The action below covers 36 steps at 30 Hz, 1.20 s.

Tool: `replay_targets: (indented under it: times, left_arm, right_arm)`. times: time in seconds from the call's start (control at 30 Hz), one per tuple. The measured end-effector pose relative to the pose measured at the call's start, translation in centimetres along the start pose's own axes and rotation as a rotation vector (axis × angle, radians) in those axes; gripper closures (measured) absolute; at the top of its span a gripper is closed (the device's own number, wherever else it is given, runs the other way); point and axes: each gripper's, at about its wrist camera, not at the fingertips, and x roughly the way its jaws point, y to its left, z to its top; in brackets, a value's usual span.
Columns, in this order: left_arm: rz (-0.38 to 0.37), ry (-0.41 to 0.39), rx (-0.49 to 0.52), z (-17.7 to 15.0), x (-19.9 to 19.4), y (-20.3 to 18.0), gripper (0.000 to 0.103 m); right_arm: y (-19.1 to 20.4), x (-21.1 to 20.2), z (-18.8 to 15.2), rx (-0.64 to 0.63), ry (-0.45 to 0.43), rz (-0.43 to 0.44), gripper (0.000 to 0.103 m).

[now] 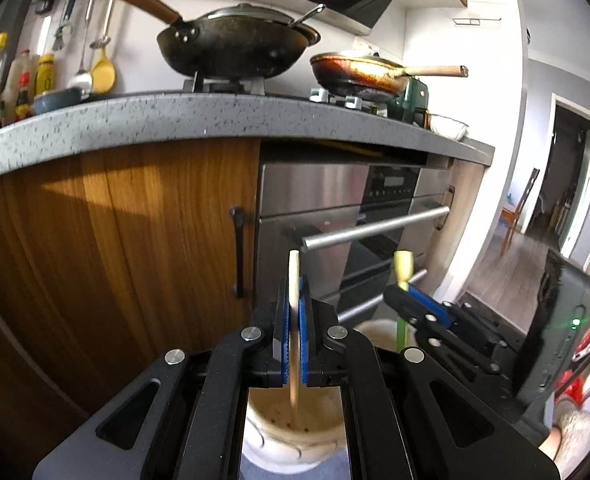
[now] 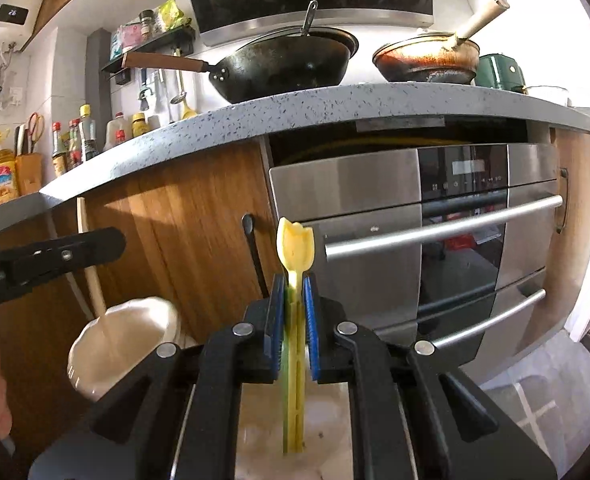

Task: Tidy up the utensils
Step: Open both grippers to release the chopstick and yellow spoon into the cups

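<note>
Left wrist view shows the left claw (image 1: 293, 312) clamped on a wooden stick (image 1: 293, 280) above a cream holder (image 1: 291, 444), while the right claw (image 2: 295, 312) grips a yellow-green utensil (image 2: 295, 248) upright just beside it.

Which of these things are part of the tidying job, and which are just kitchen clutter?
Part of the job:
- wooden stick, clamped in left gripper
- yellow utensil, clamped in right gripper
- cream holder

Just lying about:
- black wok
- frying pan
- oven
- bottles
</note>
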Motion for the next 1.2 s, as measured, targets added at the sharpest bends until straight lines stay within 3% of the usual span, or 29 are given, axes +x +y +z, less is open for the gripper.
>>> replay_targets:
  times: [0.2, 0.33, 0.43, 0.57, 0.7, 0.83, 0.9, 1.03, 1.1, 1.2]
  left_arm:
    - [-0.001, 0.012, 0.007, -1.3, -0.7, -0.5, 0.099]
    - [0.045, 0.000, 0.038, -1.7, -1.3, -1.4, 0.098]
    - [0.098, -0.001, 0.074, -2.0, -1.6, -2.2, 0.098]
    - [0.103, 0.016, 0.081, -2.2, -1.2, -2.5, 0.098]
    - [0.139, -0.004, 0.103, -2.4, -1.2, -2.8, 0.081]
    - [0.164, -0.017, 0.133, -2.5, -1.2, -3.4, 0.075]
    - [0.176, -0.034, 0.147, -2.6, -1.5, -3.6, 0.063]
    - [0.187, -0.072, 0.160, -2.4, -2.7, -3.8, 0.050]
    - [0.188, -0.095, 0.152, -2.2, -3.5, -3.9, 0.034]
    - [0.179, -0.120, 0.140, -2.0, -5.1, -3.9, 0.024]
  right_arm:
    - [0.6, -2.7, -1.4, -0.054, 0.026, 0.037, 0.094]
    - [0.4, -2.3, -1.8, -0.021, 0.117, 0.042, 0.094]
    - [0.2, -2.1, -2.3, 0.001, 0.146, 0.057, 0.094]
    - [0.7, -1.9, -2.4, -0.028, 0.150, 0.063, 0.093]
    - [1.0, -2.0, -2.5, -0.030, 0.149, 0.069, 0.093]
    - [1.0, -2.2, -2.3, -0.029, 0.142, 0.068, 0.092]
    - [0.9, -2.4, -2.2, -0.021, 0.134, 0.071, 0.082]
    - [0.9, -3.2, -1.7, -0.009, 0.126, 0.070, 0.065]
    - [1.0, -3.7, -1.3, -0.010, 0.127, 0.064, 0.056]
    - [0.9, -5.0, -0.7, -0.009, 0.125, 0.061, 0.043]
